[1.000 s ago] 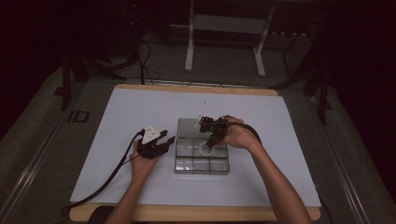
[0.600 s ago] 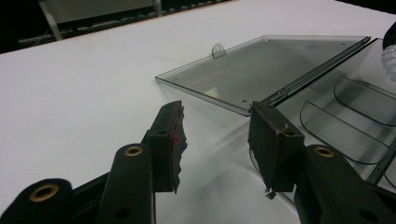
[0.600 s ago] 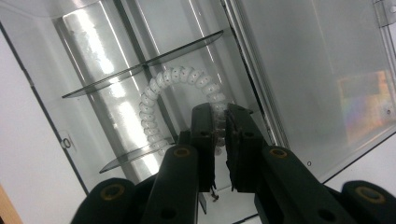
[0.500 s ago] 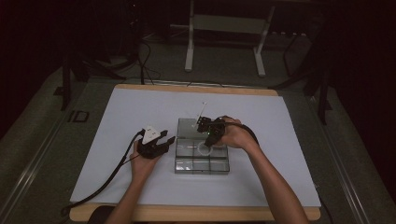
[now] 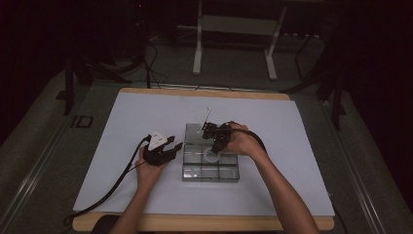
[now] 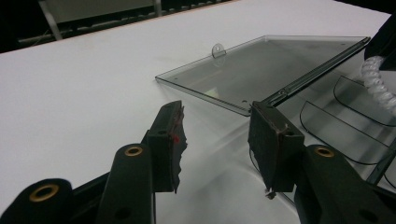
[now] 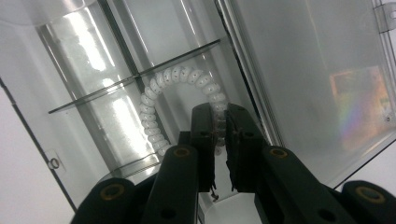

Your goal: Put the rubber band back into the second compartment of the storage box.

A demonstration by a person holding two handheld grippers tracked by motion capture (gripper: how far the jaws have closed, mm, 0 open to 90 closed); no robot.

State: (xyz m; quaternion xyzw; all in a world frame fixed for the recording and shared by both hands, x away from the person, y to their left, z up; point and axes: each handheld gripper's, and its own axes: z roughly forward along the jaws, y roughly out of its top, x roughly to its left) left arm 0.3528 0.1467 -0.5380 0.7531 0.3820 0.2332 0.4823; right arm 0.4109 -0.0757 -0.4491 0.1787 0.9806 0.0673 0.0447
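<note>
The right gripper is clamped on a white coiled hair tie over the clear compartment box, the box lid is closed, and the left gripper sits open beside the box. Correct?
Not quite: the lid is open, lying flat on the table behind the box, as the left gripper view shows. The rest holds: the right gripper is clamped on the white coiled hair tie, and the left gripper is open beside the box.

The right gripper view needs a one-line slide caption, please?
Right gripper pinches a white spiral hair tie over the open clear compartment box.
</note>
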